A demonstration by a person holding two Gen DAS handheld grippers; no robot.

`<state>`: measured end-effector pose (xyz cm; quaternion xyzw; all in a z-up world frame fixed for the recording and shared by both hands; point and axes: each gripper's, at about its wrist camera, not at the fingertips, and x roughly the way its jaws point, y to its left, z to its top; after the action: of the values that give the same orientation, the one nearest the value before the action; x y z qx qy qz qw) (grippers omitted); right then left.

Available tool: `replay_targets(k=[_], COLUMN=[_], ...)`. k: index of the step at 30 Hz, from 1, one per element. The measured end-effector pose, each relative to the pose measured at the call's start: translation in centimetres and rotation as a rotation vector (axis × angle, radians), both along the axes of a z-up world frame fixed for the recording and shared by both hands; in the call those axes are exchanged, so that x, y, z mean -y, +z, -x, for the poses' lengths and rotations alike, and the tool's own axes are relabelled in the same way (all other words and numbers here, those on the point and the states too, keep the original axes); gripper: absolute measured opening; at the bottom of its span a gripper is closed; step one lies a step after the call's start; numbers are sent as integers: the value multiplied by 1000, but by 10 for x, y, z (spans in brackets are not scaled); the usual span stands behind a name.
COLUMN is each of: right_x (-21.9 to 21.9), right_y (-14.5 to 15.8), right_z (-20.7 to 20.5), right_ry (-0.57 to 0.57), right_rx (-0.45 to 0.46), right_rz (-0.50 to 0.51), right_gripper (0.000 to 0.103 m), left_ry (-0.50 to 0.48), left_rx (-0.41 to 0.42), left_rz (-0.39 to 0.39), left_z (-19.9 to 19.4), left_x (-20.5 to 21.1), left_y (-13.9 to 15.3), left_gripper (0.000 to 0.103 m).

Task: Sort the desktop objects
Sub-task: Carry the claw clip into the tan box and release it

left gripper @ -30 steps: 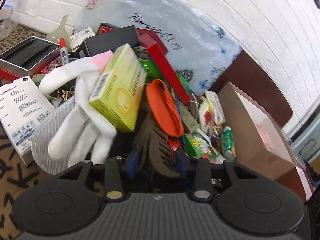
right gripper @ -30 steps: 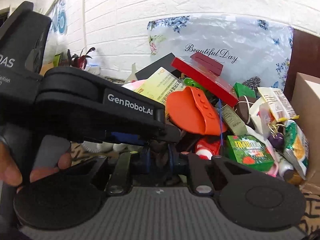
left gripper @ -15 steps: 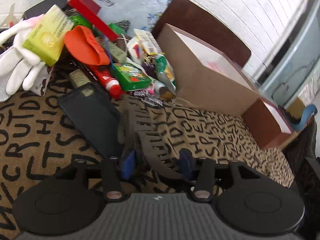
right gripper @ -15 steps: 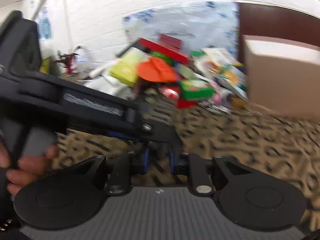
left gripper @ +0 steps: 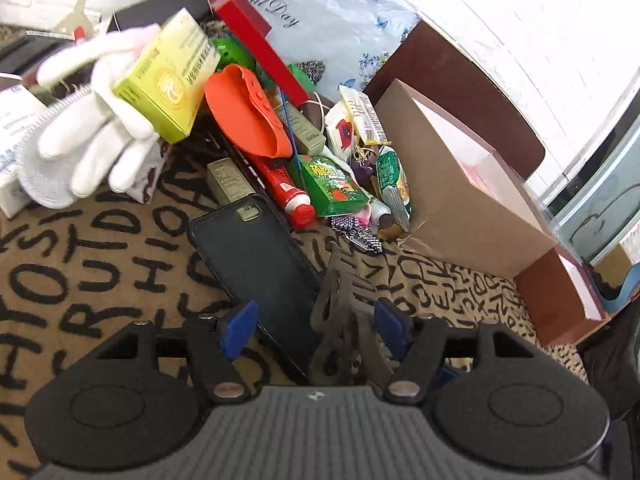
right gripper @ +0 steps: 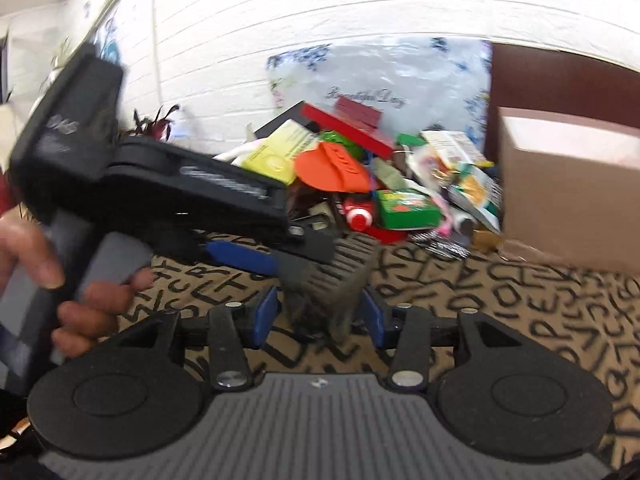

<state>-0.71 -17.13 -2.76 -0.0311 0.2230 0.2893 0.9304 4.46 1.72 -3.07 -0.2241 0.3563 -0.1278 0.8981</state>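
A dark brown comb (left gripper: 344, 320) lies between the fingers of my left gripper (left gripper: 316, 324), whose jaws stand wide apart and open over the lettered mat. The same comb (right gripper: 340, 280) shows in the right wrist view, between the open fingers of my right gripper (right gripper: 318, 314), with the left gripper's body (right gripper: 192, 196) just left of it. A pile of objects lies beyond: a yellow box (left gripper: 168, 88), a white glove (left gripper: 88, 132), an orange silicone piece (left gripper: 248, 116), a green box (left gripper: 332, 184), a red tube (left gripper: 288, 196) and a black phone case (left gripper: 256, 264).
A tan cardboard box (left gripper: 452, 184) stands at the right, with a brown box (left gripper: 556, 300) beyond it. A flowered plastic bag (left gripper: 320, 16) and a white brick wall back the pile. A white HP box (left gripper: 12, 128) sits far left.
Both grippers have pulled back from the pile over the mat. Both have opened from shut; the comb now sits loose between the fingers instead of clamped.
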Motion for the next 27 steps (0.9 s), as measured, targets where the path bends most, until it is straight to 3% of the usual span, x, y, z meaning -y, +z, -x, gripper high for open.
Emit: replay_targets(k=[4, 10, 14, 18, 23, 27], right_x=[0, 40, 45, 31, 30, 33], right_y=[-4, -15, -16, -16, -23, -25], right_z=[-11, -22, -19, -20, -32, -34], right_ry=[-91, -308, -248, -196, -173, -167], right_rx=[-21, -91, -77, -30, -91, -103], right_rz=[2, -35, -61, 21, 18, 6], right_gripper=[46, 46, 46, 47, 51, 53], left_ry=[-27, -45, -62, -102, -169, -182], left_rx=[16, 37, 2, 4, -1, 29], left_rz=[-1, 14, 12, -8, -43, -103], left_z=[-6, -6, -15, -24, -40, -39], left_x=[5, 10, 17, 31, 54, 59], left_y=[4, 5, 0, 1, -1, -6], left_gripper=[65, 68, 67, 68, 70, 54])
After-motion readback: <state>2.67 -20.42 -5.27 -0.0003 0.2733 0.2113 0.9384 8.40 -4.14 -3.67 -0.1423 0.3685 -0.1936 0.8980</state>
